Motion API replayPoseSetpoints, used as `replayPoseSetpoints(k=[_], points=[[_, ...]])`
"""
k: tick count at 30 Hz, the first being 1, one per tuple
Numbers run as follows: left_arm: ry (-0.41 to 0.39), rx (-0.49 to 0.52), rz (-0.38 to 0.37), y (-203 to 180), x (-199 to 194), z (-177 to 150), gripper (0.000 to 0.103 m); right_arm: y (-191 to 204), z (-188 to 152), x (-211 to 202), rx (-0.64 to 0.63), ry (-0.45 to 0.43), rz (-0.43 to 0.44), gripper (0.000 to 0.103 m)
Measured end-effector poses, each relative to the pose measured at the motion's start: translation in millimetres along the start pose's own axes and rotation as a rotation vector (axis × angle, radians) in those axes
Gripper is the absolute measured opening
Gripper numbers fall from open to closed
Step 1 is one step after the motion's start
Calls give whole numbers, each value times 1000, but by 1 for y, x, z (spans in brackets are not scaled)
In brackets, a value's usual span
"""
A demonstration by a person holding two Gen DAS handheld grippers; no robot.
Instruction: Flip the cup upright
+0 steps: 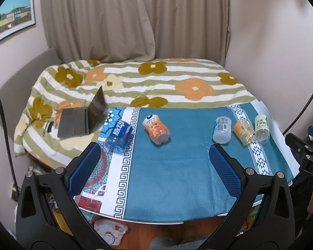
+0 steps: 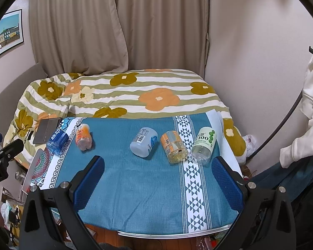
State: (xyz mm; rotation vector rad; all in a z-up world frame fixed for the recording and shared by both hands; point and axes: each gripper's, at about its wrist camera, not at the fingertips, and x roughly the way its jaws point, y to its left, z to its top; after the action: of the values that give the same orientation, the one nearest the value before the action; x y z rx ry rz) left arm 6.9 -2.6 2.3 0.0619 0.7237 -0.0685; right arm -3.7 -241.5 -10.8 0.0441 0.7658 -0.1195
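Nothing done yet: five cups lie on their sides across the far surface point(image 2: 135, 187), blue cup point(image 1: 120, 134) far left to green-label cup point(image 2: 203, 144) far right, both the left hand-held gripper point(image 1: 154, 170) and right hand-held gripper point(image 2: 156, 179) wide apart, empty, near edge.

Black claw point(image 1: 154, 164), blue textured pads point(image 1: 225, 169)

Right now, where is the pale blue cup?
The pale blue cup lies on its side mid-table on the teal cloth, just left of the orange-label cup.
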Motion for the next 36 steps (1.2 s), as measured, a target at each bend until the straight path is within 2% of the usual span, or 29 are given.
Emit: replayPoseSetpoints(k=[36], points=[[6,0,-3,2,4,-1,103,10,-7,2,-6,5,2,102]])
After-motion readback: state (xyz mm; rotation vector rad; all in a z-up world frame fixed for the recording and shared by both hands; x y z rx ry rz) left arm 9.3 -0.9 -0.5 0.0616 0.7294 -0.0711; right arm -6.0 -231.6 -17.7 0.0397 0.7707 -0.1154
